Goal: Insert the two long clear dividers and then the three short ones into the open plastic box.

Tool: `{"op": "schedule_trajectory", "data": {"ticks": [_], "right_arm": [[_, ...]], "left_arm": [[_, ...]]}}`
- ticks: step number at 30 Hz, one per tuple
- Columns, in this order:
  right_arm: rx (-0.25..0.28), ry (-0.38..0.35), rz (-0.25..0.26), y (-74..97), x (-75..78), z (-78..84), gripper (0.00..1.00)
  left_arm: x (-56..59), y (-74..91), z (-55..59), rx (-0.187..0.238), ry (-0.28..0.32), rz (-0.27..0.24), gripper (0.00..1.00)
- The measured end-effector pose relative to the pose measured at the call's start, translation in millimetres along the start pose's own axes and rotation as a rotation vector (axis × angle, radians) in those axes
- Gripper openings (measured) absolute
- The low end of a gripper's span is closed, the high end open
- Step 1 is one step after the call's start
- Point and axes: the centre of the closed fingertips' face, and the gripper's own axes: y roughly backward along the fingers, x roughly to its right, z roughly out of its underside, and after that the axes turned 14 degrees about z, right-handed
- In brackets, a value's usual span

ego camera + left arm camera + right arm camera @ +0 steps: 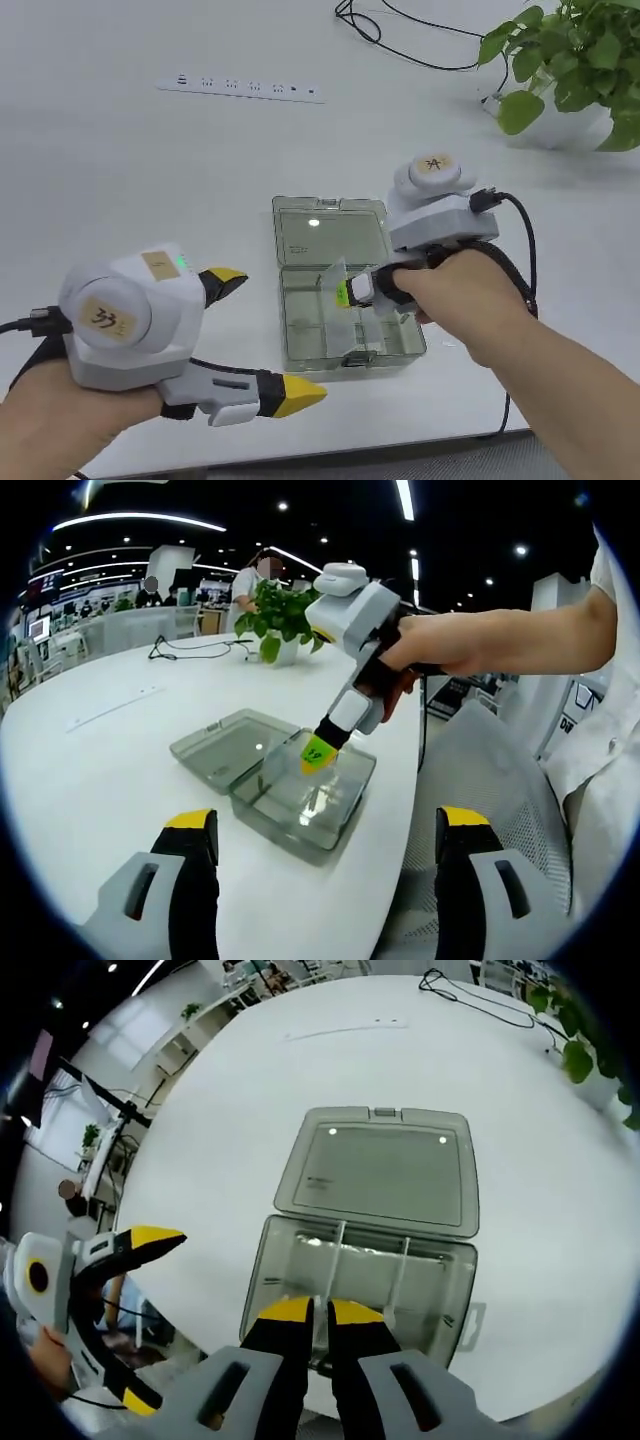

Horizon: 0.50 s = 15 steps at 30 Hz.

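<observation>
Left gripper view: right tongs, tagged roughly "17", pinch divider.

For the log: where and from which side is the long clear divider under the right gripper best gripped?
Probably its upper edge, from straight above. The long clear divider stands on edge inside the open box, whose walls block its sides; only the thin top is free. The right gripper pinches it that way, jaws across its faces.

We see a box of smoky translucent plastic, glossy enough to mirror lights. Its dividers are clear plastic. The counter looks smooth, matt white. The left tongs have matt white plastic shells and yellow tips, possibly rubber.
</observation>
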Motion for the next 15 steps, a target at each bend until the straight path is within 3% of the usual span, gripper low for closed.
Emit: {"op": "schedule_trajectory", "data": {"ticks": [4,15], "right_arm": [[0.009,0.044,0.018,-1.0,-1.7,0.2,0.07],[0.014,0.070,0.023,1.3,1.4,-4.6,0.07]], "left_arm": [[-0.7,0.2,0.3,0.000,0.004,0.000,0.92],[-2.1,-0.3,-0.4,0.003,0.010,-0.004,0.91]]}}
